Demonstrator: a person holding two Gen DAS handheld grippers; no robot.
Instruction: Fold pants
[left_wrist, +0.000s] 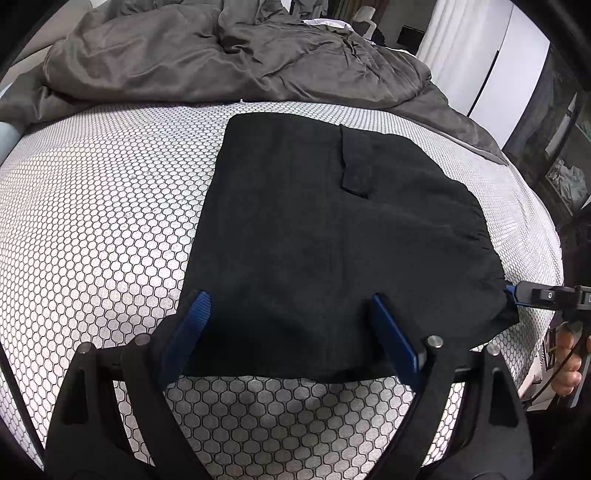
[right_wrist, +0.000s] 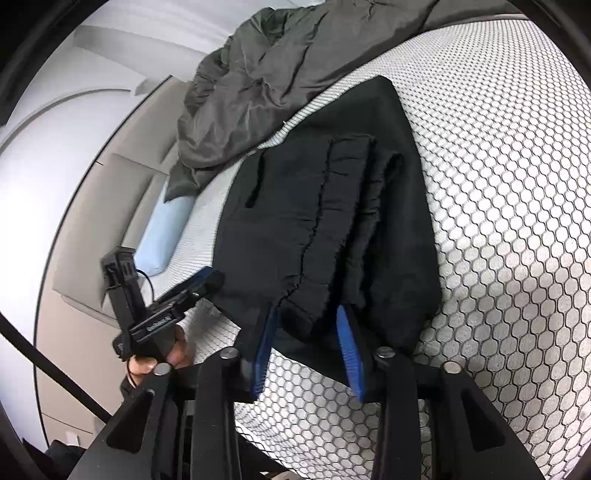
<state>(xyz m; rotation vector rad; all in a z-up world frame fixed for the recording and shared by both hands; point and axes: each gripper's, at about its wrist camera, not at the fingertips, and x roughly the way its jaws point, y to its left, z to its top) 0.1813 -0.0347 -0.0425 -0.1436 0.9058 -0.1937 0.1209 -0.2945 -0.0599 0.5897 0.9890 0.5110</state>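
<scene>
Black pants (left_wrist: 325, 229), folded flat on bed

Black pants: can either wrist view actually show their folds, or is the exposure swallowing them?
Left wrist view: the pants read as a near-flat black mass, only a pocket flap visible. Right wrist view: pleated waistband edges show faintly; fisheye bends the mattress pattern in both.

Your folded pants (left_wrist: 332, 240) lie on the mattress (left_wrist: 110, 221), with the rumpled duvet (left_wrist: 221, 55) heaped behind them. Your left gripper (left_wrist: 291, 332) stands at their near edge, your right gripper (right_wrist: 306, 354) at their waistband corner.
</scene>
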